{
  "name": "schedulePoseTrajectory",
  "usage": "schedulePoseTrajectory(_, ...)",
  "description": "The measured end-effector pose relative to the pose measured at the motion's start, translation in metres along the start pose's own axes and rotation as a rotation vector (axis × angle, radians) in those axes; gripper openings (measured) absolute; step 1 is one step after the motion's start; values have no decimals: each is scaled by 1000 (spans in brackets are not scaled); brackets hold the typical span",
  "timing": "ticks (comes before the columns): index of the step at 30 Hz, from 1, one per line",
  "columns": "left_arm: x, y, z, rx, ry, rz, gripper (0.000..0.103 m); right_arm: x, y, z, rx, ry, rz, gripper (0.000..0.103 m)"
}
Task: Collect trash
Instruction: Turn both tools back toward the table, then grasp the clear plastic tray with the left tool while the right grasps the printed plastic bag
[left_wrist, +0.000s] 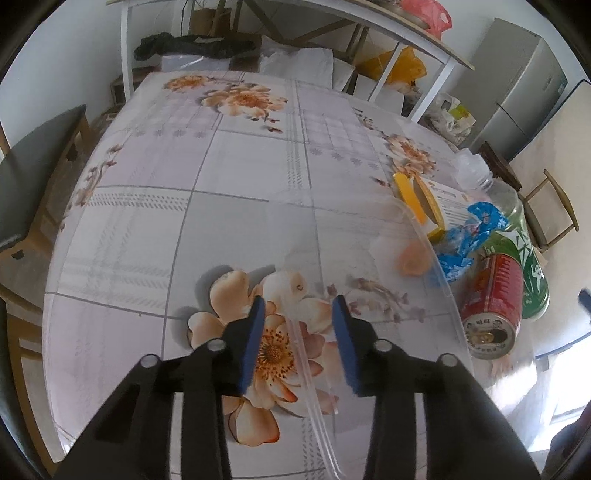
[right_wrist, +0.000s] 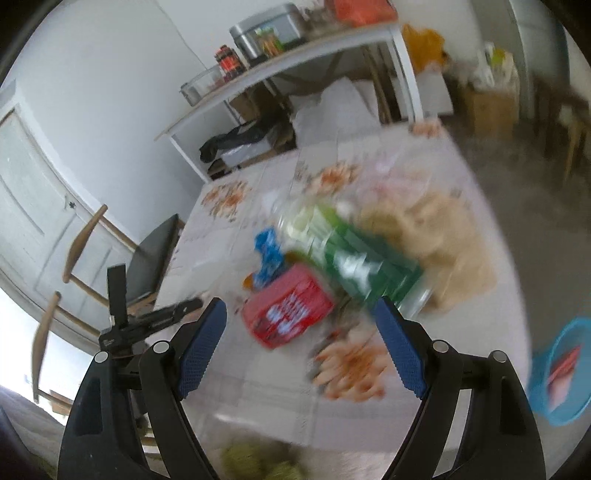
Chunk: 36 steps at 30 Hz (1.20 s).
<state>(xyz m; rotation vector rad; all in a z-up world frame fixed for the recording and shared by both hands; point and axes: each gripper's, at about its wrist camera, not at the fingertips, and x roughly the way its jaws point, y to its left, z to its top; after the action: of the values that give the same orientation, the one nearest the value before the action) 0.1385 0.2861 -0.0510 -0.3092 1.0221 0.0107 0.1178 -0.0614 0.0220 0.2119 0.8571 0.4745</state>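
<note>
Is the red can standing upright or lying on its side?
On its side: the red can lies in the clear plastic bin, its opened top facing the left camera, beside the green bottle.

Right gripper over the trash on the table

The right gripper is wide open above the red can; a green bottle lies beside it, and the picture is blurred.

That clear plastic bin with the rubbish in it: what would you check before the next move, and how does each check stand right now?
1. Left gripper jaws straddle the clear bin rim: ok.
2. Left jaws closed on the rim: not ok, they stand open.
3. Right gripper empty and open: ok.
4. Red can and green bottle inside the bin: ok.
5. Right view sharp enough to aim: not ok, blurred.
6. Blue basket within reach: cannot tell.
</note>
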Motion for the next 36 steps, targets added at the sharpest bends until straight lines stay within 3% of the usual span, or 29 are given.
schedulePoseTrajectory(5,4,4,-1,-18,10,-2,15,10,-25,35,5,-4,-32,79)
schedulePoseTrajectory(9,4,6,-2,-22,10,-6,5,42,-52,68,11,77,-33,79)
schedulePoseTrajectory(14,0,9,-2,-33,6,1,5,99,-63,105,-135,164,-115,83)
schedulePoseTrajectory(17,-2,12,-2,-40,2,8,4,130,-62,117,-237,217,-107,83)
schedulePoseTrajectory(24,-1,15,-1,-53,11,10,4,208,-67,124,-417,393,-182,79)
schedulePoseTrajectory(30,-1,14,-1,-51,14,17,4,234,-75,123,-422,454,-185,66)
schedulePoseTrajectory(32,-1,15,-1,-52,15,18,4,233,-76,124,-402,441,-173,57)
schedulePoseTrajectory(33,0,15,-1,-53,15,18,4,232,-77,125,-390,433,-160,47)
schedulePoseTrajectory(36,-1,16,-1,-57,16,18,4,229,-77,126,-375,407,-148,37)
